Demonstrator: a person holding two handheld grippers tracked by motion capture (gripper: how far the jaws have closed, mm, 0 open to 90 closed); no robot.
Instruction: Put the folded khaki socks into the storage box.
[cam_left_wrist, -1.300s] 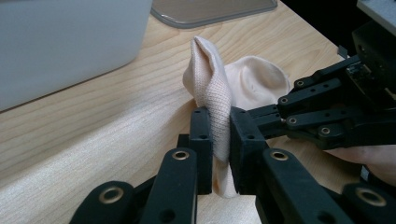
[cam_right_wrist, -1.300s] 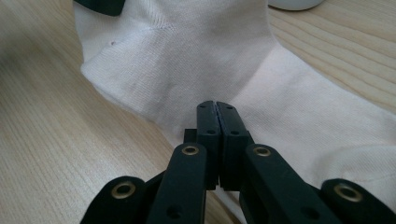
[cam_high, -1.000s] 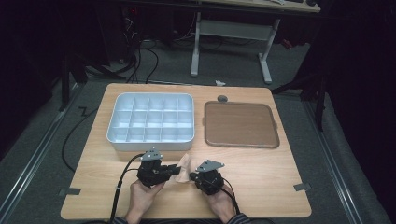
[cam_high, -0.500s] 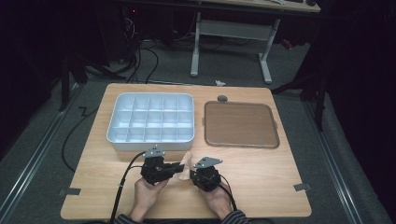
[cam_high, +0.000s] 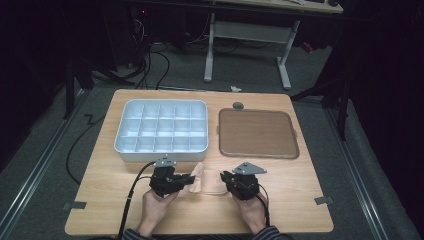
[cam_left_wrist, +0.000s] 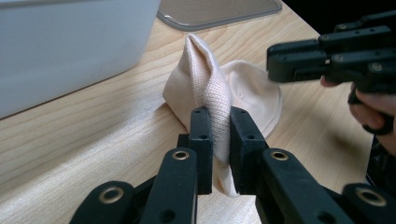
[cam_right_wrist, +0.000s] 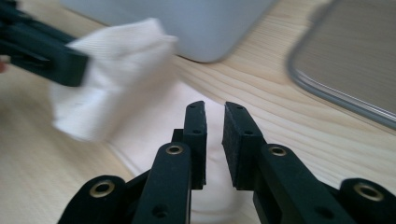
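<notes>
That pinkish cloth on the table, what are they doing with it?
A person works a hand-held gripper in each hand. The left hand-held gripper is shut on a fold of the cloth, lifting part of it off the wooden table. The right hand-held gripper has just been opening, with nothing between its pads. The white divided tray and brown lid sit behind.

Pale cloth (cam_high: 206, 180) on the table (cam_high: 100, 200), between left gripper (cam_high: 191, 181) and right gripper (cam_high: 223, 177).

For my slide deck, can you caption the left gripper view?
Left hand-held gripper pinches a peach cloth on the wooden table, right hand-held gripper hovering nearby.
</notes>
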